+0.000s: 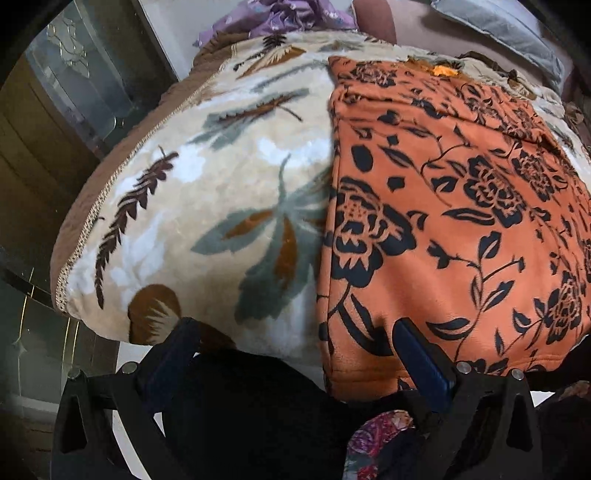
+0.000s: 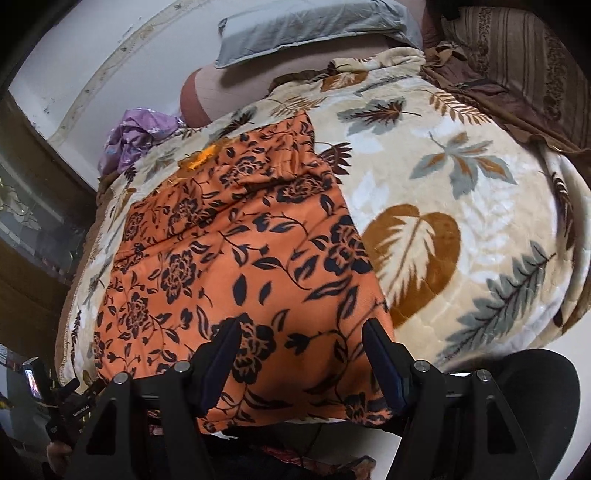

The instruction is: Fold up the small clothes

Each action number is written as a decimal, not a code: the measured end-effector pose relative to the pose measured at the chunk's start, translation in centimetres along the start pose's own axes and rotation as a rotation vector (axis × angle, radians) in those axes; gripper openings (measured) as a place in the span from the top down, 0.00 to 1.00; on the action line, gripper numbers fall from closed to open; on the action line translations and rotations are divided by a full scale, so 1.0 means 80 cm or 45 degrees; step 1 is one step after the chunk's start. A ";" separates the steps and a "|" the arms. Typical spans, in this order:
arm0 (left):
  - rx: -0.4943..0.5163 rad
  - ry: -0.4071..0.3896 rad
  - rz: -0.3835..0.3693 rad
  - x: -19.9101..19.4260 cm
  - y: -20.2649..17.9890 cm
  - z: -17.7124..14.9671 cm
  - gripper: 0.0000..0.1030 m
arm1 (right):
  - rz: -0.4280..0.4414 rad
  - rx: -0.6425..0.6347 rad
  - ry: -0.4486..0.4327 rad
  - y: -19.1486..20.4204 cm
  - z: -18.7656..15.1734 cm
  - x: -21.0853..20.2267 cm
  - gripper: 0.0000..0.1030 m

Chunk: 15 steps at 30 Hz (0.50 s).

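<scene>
Orange garment (image 2: 229,258) with black flowers lies flat on leaf-patterned blanket (image 2: 461,206).

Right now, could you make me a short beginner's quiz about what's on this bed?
1. True or false: the orange floral garment lies on the leaf-patterned blanket.
2. What lies at the far end of the bed? A) grey pillow B) laptop C) basket
3. Fill in: the right gripper is ____, its jaws apart over the garment's near edge.

Key: 1 true; 2 A; 3 open
</scene>
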<state>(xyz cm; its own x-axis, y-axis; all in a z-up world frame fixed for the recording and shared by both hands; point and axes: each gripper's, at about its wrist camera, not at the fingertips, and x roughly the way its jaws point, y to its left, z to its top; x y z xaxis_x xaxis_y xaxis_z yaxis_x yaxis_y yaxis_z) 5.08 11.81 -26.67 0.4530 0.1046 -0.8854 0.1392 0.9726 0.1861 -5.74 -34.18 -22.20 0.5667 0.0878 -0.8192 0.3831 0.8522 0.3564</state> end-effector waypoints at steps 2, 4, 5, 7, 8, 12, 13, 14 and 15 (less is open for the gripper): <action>-0.001 0.016 0.023 0.008 -0.001 -0.001 0.00 | -0.020 0.004 0.013 -0.005 -0.005 0.003 0.31; -0.002 0.018 0.031 0.011 -0.001 -0.002 0.00 | -0.043 0.024 0.036 -0.015 -0.011 0.009 0.31; -0.003 0.015 0.037 0.011 -0.002 -0.002 0.00 | -0.055 0.042 0.052 -0.022 -0.014 0.013 0.31; -0.002 0.006 0.039 0.009 -0.003 -0.002 0.00 | -0.068 0.068 0.076 -0.031 -0.019 0.019 0.31; -0.001 0.001 0.040 0.007 -0.004 -0.002 0.00 | -0.069 0.079 0.086 -0.034 -0.021 0.022 0.31; 0.005 -0.017 0.046 0.002 -0.005 0.000 0.00 | -0.069 0.081 0.117 -0.035 -0.025 0.032 0.31; 0.004 -0.016 0.045 0.002 -0.006 0.000 0.00 | -0.070 0.076 0.120 -0.034 -0.026 0.033 0.31; 0.004 -0.015 0.043 0.002 -0.006 0.001 0.00 | -0.070 0.066 0.125 -0.032 -0.027 0.035 0.31; 0.003 -0.014 0.043 0.002 -0.006 0.001 0.00 | -0.069 0.062 0.129 -0.031 -0.027 0.037 0.31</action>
<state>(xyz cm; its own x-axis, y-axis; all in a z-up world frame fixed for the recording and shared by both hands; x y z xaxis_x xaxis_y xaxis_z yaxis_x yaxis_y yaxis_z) 5.12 11.32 -26.90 0.4671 0.1354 -0.8737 0.1258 0.9680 0.2173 -6.60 -34.90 -26.43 0.4687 0.0957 -0.8782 0.4475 0.8314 0.3295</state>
